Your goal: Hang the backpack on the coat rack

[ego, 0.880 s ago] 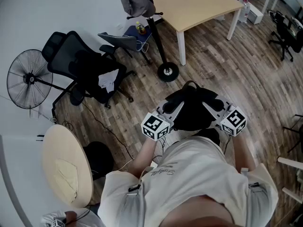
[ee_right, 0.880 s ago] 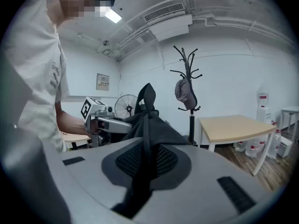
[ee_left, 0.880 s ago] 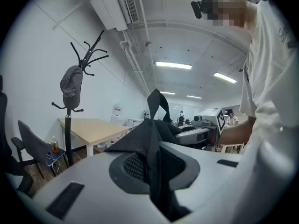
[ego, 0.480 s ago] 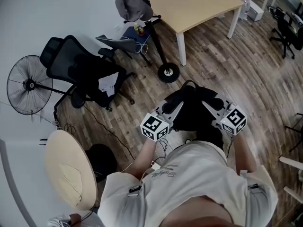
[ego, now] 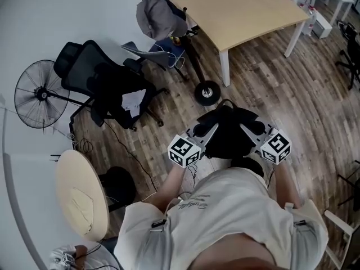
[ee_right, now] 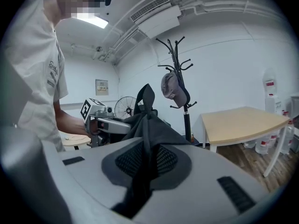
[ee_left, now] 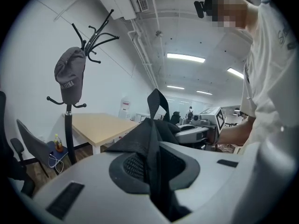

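A black backpack [ego: 228, 129] hangs between my two grippers in front of the person's chest. My left gripper [ego: 209, 129] is shut on the fabric [ee_left: 154, 143] of its left side. My right gripper [ego: 247, 128] is shut on the fabric [ee_right: 145, 139] of its right side. The bag's top loop [ee_right: 147, 95] stands up above the jaws. The black coat rack [ego: 188, 44] stands ahead on a round base [ego: 207, 92], with a grey cap [ego: 154, 17] hung on it. In the left gripper view the coat rack [ee_left: 70, 120] is at the left, its upper hooks [ee_left: 96, 36] bare.
A light wooden table [ego: 247, 7] stands right of the rack. A black office chair [ego: 107, 86] and a floor fan [ego: 40, 94] are to the left. A round pale table [ego: 81, 193] is near the person's left side. Cables [ego: 135, 162] lie on the wood floor.
The view has shifted, so the rack's base, the chair and the table sit lower and further right in the frame. Both grippers keep the same hold on the backpack.
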{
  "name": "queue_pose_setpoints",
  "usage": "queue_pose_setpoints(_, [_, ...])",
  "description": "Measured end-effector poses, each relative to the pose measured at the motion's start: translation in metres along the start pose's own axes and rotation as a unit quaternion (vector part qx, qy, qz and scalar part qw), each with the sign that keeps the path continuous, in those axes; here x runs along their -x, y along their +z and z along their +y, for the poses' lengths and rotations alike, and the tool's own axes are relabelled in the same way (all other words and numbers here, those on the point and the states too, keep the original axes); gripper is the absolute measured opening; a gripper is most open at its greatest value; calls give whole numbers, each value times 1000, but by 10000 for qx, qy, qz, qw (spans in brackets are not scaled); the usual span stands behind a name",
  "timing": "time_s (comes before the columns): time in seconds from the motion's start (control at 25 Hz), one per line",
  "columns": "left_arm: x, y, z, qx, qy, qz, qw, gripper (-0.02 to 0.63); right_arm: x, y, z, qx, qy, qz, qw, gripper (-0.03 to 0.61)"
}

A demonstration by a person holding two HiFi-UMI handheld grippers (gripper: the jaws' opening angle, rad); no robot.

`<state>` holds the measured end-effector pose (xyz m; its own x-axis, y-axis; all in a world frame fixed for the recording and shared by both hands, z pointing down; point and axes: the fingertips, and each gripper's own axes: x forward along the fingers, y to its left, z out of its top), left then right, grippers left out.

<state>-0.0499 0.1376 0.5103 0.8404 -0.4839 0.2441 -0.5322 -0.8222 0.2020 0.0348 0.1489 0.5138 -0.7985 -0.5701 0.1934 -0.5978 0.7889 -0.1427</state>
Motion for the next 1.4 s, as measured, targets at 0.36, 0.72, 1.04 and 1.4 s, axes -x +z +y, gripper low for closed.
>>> queue_pose_setpoints(0.36, [-77, 30, 56, 147, 434, -218, 9987, 48, -28, 21, -104, 322, 429, 6, 9986, 34])
queue_pose_setpoints(0.72, [-126, 59, 109, 264, 653, -370, 9968, 48, -60, 46, -175, 510, 551, 59, 9972, 34])
queue_pose_setpoints(1.04, [-146, 70, 169, 331, 701, -271, 9966, 48, -108, 54, -218, 292, 630, 262, 9972, 34])
queue_pose_setpoints(1.4, [-152, 76, 241, 374, 899, -308, 9948, 48, -175, 62, -255, 260, 778, 532, 9952, 35])
